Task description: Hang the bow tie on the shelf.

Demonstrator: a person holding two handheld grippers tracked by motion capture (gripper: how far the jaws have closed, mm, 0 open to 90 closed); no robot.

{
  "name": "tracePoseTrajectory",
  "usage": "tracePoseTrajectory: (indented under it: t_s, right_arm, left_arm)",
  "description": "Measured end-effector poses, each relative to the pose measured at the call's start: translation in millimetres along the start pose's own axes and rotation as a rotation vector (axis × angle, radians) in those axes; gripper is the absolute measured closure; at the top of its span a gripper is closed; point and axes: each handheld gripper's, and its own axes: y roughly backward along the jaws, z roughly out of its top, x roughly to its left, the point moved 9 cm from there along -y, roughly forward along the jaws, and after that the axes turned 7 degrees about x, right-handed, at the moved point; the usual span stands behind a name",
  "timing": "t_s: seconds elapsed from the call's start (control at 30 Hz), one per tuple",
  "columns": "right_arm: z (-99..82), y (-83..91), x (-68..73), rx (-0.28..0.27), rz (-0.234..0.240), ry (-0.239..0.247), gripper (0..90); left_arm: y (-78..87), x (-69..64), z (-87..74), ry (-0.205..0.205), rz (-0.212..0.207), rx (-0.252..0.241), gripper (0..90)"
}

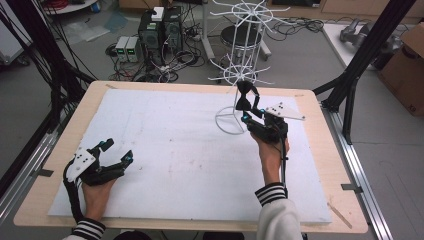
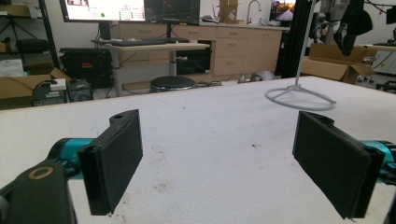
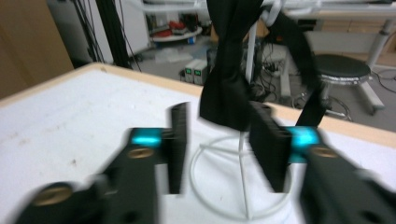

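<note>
Left gripper (image 1: 116, 151): it rested low over the near-left part of the white sheet (image 1: 165, 150), held in the person's left hand (image 1: 96, 192); its jaws stood wide apart, and the left gripper view showed only bare sheet between the two black pads (image 2: 113, 156).

White sheet: it covered most of the wooden table (image 1: 320, 150) and carried a few small dark specks near the middle.

Wire rack (image 1: 242, 60): a white stand with a ring base (image 1: 231, 121) and spoked tiers stood upright on the far-right part of the sheet — the only holder on the table.

Bow tie (image 1: 244, 95): a black bow tie with its strap hung from the rack's lower tier, above the ring base; nothing else hung on the visible prongs.

Right gripper (image 1: 252, 119): held in the person's right hand (image 1: 270, 152), it was raised just beside the ring base and pointed at the bow tie; its jaws were apart. In the right gripper view, which was blurred, the lower end of the bow tie (image 3: 229, 88) hung just beyond the two pads (image 3: 268, 142) — whether either pad touched the cloth could not be told.
</note>
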Motion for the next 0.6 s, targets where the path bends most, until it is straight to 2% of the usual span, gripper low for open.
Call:
tracePoseTrajectory:
  t_s: [0.07, 0.13, 0.2, 0.23, 0.27, 0.3, 0.4, 0.5, 0.6]
  right_arm:
    - [-3.8, 0.6, 2.3, 0.008, -0.026, -0.003, 20.7]
    - [-9.2, 1.8, 3.9, 0.037, -0.049, 0.0, 8.9]
    - [-13.1, 4.5, 8.4, 0.062, -0.039, 0.021, 8.8]
    - [-13.8, 7.5, 12.0, 0.052, -0.02, 0.029, 7.6]
    - [-13.8, 10.9, 15.3, 0.023, 0.001, 0.037, 0.4]
    - [-14.5, 14.1, 17.1, 0.003, 0.008, 0.034, 0.4]
    - [-22.5, 24.1, 19.6, -0.012, 0.034, 0.041, 0.4]
    - [-37.2, 34.9, 16.7, -0.035, 0.042, 0.044, 0.4]
    - [-57.3, 44.1, 7.0, -0.057, 0.022, 0.041, 0.4]
  left_arm:
    - [-0.1, -0.4, 0.1, 0.0, -0.001, -0.001, 16.2]
    - [0.0, -0.4, 0.2, 0.0, -0.002, -0.002, 16.2]
    - [0.2, 0.2, 0.0, 0.002, -0.001, 0.0, 16.2]
    - [0.3, 0.5, 0.0, 0.004, 0.0, 0.0, 16.2]
    - [0.3, 0.8, 0.0, 0.004, 0.0, 0.0, 16.2]
    - [0.2, 0.8, 0.1, 0.006, 0.001, -0.001, 16.2]
    - [0.0, 0.1, 0.0, 0.002, 0.002, 0.0, 16.2]
    - [-0.1, -0.3, -0.1, -0.004, 0.002, 0.001, 16.2]
    - [-0.2, -0.3, -0.2, -0.008, 0.005, 0.004, 16.2]
